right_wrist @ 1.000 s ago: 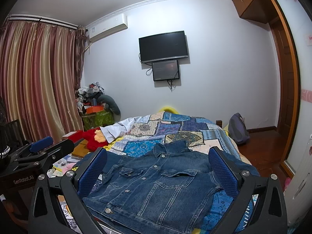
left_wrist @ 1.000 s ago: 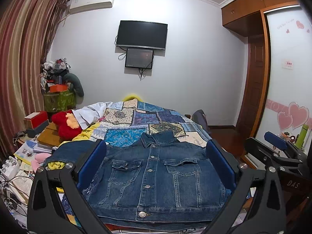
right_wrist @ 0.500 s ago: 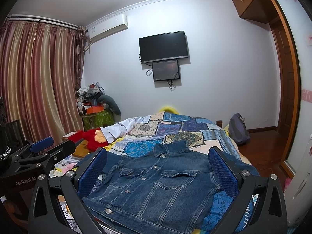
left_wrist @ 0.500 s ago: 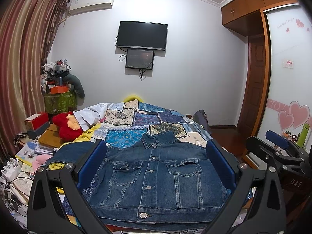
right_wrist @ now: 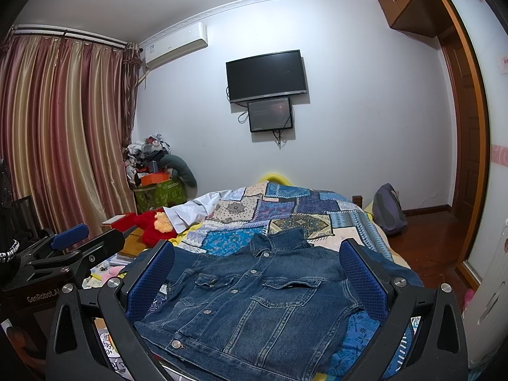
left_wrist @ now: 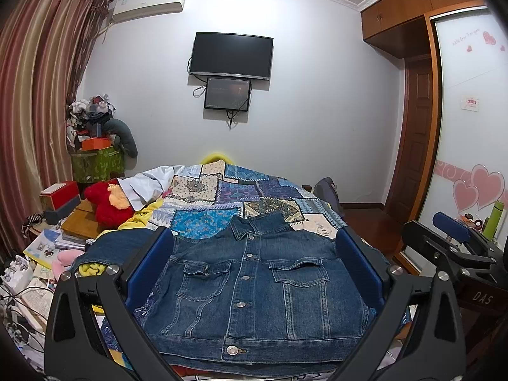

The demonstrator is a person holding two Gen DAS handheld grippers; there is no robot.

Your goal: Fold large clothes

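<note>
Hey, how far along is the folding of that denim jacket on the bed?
Done: the denim jacket lies flat, front up and buttoned, on the patchwork quilt. In hand: nothing; the left gripper and right gripper are both open, above the jacket, holding no cloth. Left: the body is not yet folded, and a sleeve lies spread at the left.

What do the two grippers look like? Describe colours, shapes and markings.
The left gripper and right gripper match: black angular frames with silver screws and flat blue textured pads. White lettering reads "GenRobot.AI" on the left body, "DAS" on the right.
</note>
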